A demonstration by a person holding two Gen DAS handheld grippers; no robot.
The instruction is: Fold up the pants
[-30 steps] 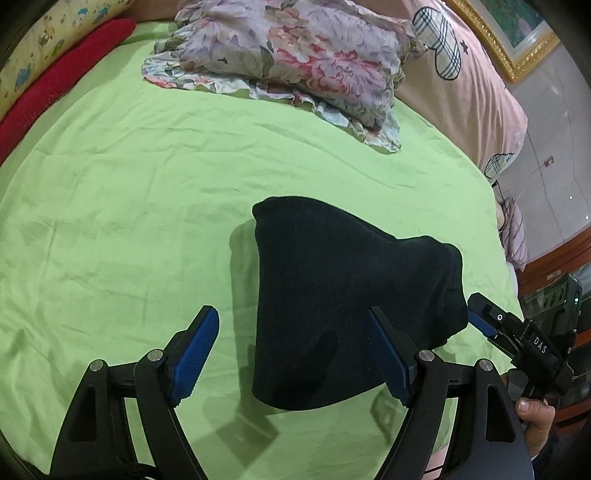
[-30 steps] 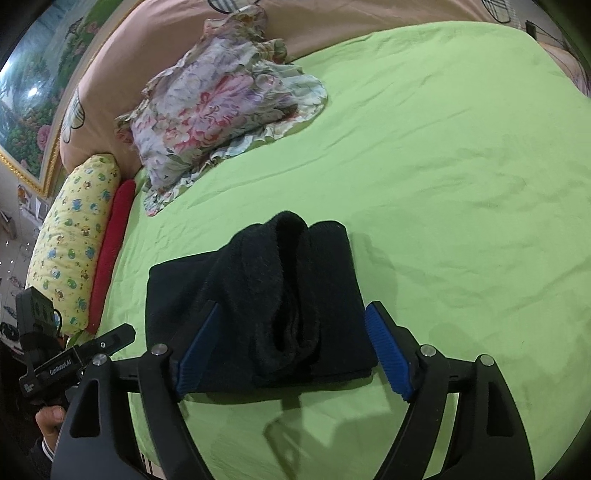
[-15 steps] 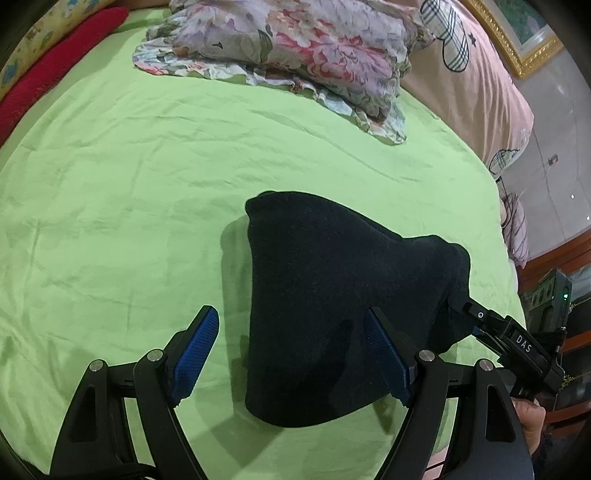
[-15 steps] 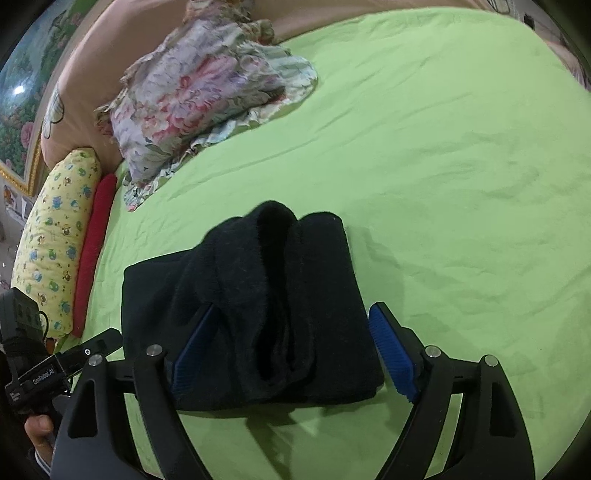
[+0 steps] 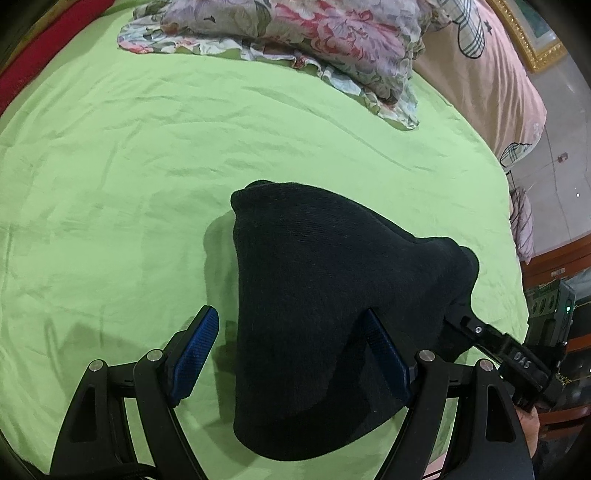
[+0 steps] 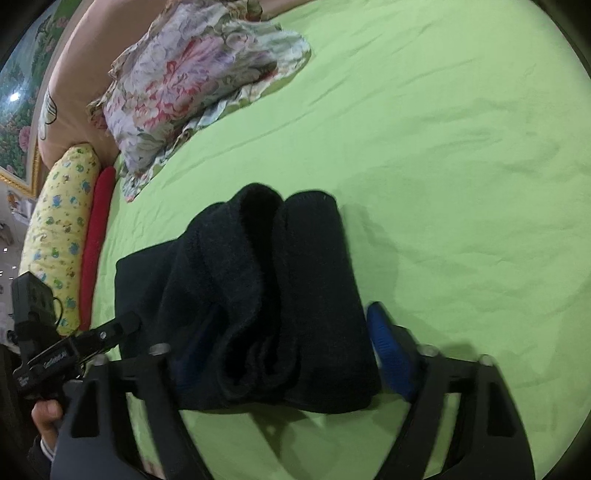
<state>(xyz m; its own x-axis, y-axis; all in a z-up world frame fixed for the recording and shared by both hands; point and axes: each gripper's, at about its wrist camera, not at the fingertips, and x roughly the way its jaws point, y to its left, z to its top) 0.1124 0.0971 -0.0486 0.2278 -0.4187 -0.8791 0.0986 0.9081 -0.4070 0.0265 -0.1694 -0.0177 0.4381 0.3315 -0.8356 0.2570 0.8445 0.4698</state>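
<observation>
The black pants (image 5: 332, 314), already folded into a thick, compact bundle, lie on the bed's green sheet (image 5: 129, 184), well apart from the floral pillow (image 5: 303, 33) at the head of the bed.

In the left wrist view, the left hand-held gripper (image 5: 291, 354) points down at the bundle with its jaws wide apart. The blue pad of one finger (image 5: 194, 356) hangs over bare sheet just beside the bundle's left edge, not touching it. The other pad (image 5: 388, 354) sits over the dark fabric, and whether it presses on the cloth cannot be told. The gripper straddles the near left part of the bundle and holds nothing. The other hand-held gripper's black body comes in from the right edge, its tip against the bundle's far right corner.

In the right wrist view, the right hand-held gripper (image 6: 291, 354) straddles the near end of the bundle, where the folded layers show as rolled edges. Its jaws are closing with the pants between them. The right-side pad (image 6: 388, 350) lies just beside the bundle's edge; the other pad (image 6: 192, 347) is partly hidden behind the fabric. This view is slightly blurred, so a firm pinch cannot be confirmed. A yellow patterned bolster (image 6: 55, 229) and a red cushion (image 6: 98, 236) lie along the bed's far left edge.
</observation>
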